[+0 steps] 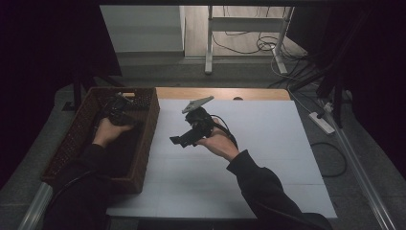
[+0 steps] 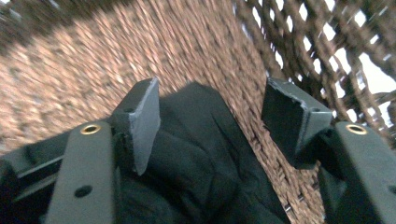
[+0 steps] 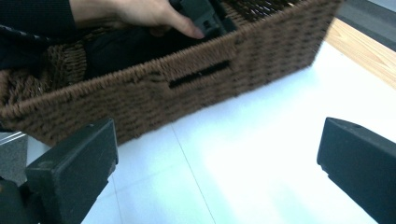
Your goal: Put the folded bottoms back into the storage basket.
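Note:
A brown wicker basket [image 1: 148, 120] stands at the left of the white table top [image 1: 249, 158]. Inside it lies a black cloth [image 1: 122, 148]. My left gripper [image 1: 115, 108] reaches down into the basket. In the left gripper view its jaws [image 2: 217, 105] stand apart over the woven floor [image 2: 93, 60], with the black cloth [image 2: 196, 154] between them; the right pad is clear of it. My right gripper [image 1: 174, 140] hangs above the table beside the basket, pointing at it. Its jaws [image 3: 215, 154] are wide open with nothing between them, facing the basket's side wall [image 3: 187, 93].
The person's left hand [image 3: 140, 11] shows above the basket rim in the right gripper view. A strip of wooden table edge [image 1: 220, 93] runs behind the white top. On the floor beyond are a white frame [image 1: 239, 28], cables and a power strip [image 1: 321, 122].

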Demonstrator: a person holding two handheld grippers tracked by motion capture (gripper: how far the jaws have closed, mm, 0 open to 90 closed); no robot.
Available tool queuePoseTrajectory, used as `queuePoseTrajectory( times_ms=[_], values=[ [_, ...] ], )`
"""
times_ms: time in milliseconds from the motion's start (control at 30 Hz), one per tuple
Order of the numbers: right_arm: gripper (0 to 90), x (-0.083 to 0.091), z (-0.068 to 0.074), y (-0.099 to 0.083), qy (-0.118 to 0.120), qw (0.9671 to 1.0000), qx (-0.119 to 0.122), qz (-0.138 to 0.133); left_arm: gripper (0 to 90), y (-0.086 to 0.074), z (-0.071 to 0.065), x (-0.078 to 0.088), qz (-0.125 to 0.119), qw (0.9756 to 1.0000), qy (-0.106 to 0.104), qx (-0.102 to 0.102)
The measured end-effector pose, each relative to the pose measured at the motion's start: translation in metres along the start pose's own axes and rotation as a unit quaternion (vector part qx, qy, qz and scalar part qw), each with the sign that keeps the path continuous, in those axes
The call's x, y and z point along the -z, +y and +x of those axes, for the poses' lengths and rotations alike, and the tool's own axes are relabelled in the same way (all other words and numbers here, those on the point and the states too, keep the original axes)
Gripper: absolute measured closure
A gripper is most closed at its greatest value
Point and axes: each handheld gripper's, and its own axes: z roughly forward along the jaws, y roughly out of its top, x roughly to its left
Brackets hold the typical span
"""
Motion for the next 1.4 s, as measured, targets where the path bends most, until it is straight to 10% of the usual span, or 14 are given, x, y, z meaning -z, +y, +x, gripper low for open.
queuePoseTrajectory(
  times_ms=[167,367,433,567,800,967,1100,1233,1400],
  values=[
    [0.0,0.011,-0.009,-0.011,-0.003,0.9999,-0.01,0.001,55.1,0.004,-0.011,-0.006,0.047,0.9938,0.082,-0.058],
    [0.0,0.022,-0.016,-0.022,-0.011,0.9998,-0.019,0.003,85.1,0.01,-0.015,-0.004,0.041,0.9953,0.058,-0.066],
    [0.0,0.024,-0.018,-0.026,-0.015,0.9997,-0.02,0.005,85.4,0.01,-0.013,0.001,0.012,0.9977,0.027,-0.06],
    [0.0,0.027,-0.022,-0.031,-0.019,0.9995,-0.024,0.008,85.0,0.012,-0.016,0.019,-0.064,0.995,0.0,-0.077],
    [0.0,0.031,-0.021,-0.035,-0.019,0.9995,-0.022,0.011,42.4,0.012,-0.01,0.033,-0.085,0.995,0.022,-0.048],
    [0.0,0.036,-0.022,-0.041,-0.017,0.9994,-0.027,0.01,22.1,0.006,-0.005,0.051,-0.121,0.9923,0.0,-0.026],
    [0.0,0.04,-0.022,-0.047,-0.022,0.9993,-0.024,0.015,5.0,0.004,-0.013,0.057,-0.104,0.9942,0.011,-0.024],
    [0.0,0.043,-0.021,-0.052,-0.019,0.9992,-0.026,0.022,0.8,0.004,-0.025,0.07,-0.095,0.9949,0.015,-0.028],
    [0.0,0.048,-0.02,-0.057,-0.018,0.9992,-0.026,0.023,0.0,-0.009,-0.041,0.08,-0.142,0.9897,0.002,-0.014]
  ],
)
